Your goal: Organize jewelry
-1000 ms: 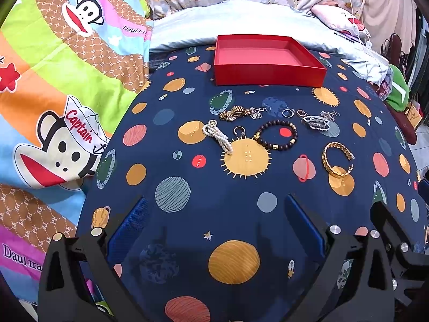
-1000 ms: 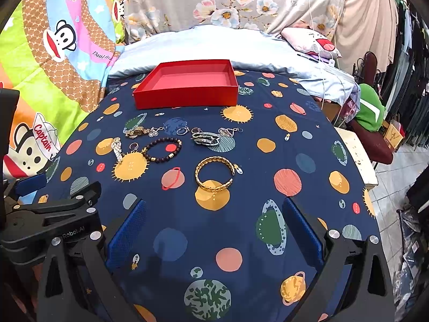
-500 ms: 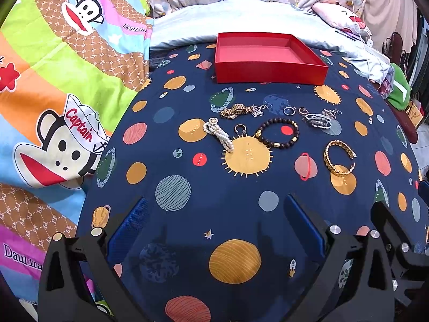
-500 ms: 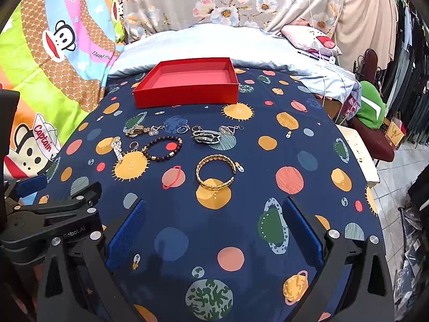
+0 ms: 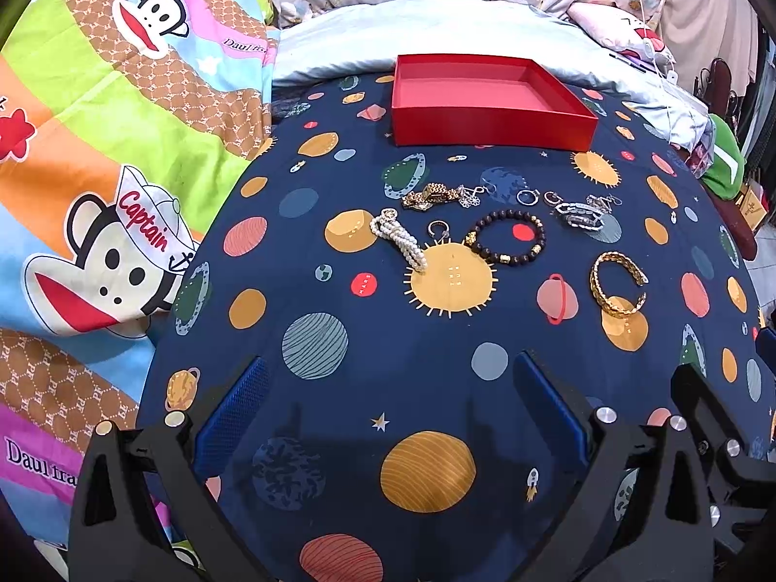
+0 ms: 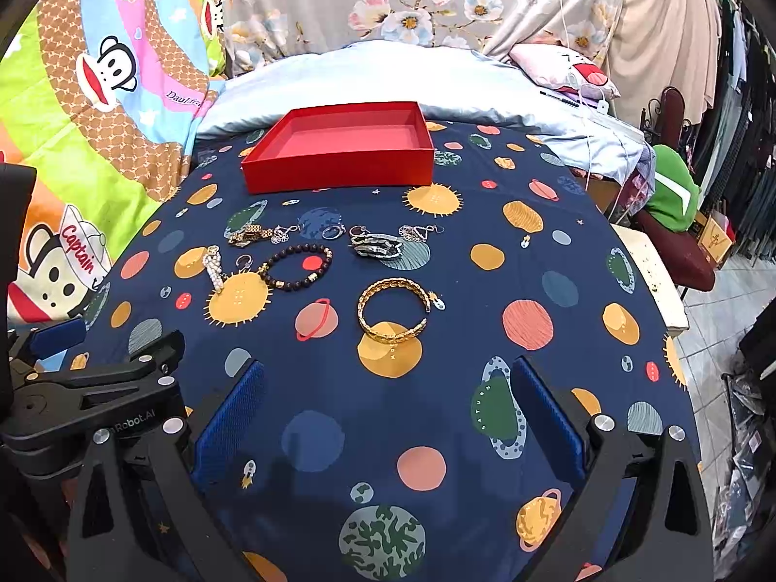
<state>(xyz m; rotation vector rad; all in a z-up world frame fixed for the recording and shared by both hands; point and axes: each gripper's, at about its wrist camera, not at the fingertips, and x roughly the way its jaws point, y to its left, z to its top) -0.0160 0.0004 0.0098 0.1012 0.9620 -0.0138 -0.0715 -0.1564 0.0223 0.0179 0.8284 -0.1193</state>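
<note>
Hovering low at the bottom of each wrist view, both grippers are released and hold nothing: the left gripper (image 5: 388, 402) and the right gripper (image 6: 388, 402) each show blue pads spread wide over the planet-print cloth (image 6: 485, 252), with bare fabric between them.

Nearest the right gripper, just above the middle of its frame, lies the gold cuff bracelet (image 6: 395, 313), apart from the other pieces and resting partly on an orange planet. It looks like the natural first pick. A good grasp would bring one finger inside the ring and one outside, closing across the band rather than around the whole hoop, so the cloth is not pinched up with it.

Further up, left of centre, sit the dark bead bracelet (image 6: 298, 266) and the pearl strand (image 6: 213, 266), with a small ring (image 5: 438, 228) between them in the left view. The beads will likely sag when lifted, so a grip near the middle of one side is safer.

Beyond these, a row holds the gold chain (image 5: 429, 195), a silver piece (image 6: 376, 246) and some small rings and charms, close enough that neighbours may snag.

Farthest, at upper centre, the red tray (image 6: 339, 172) stands empty, the likely destination.
</note>
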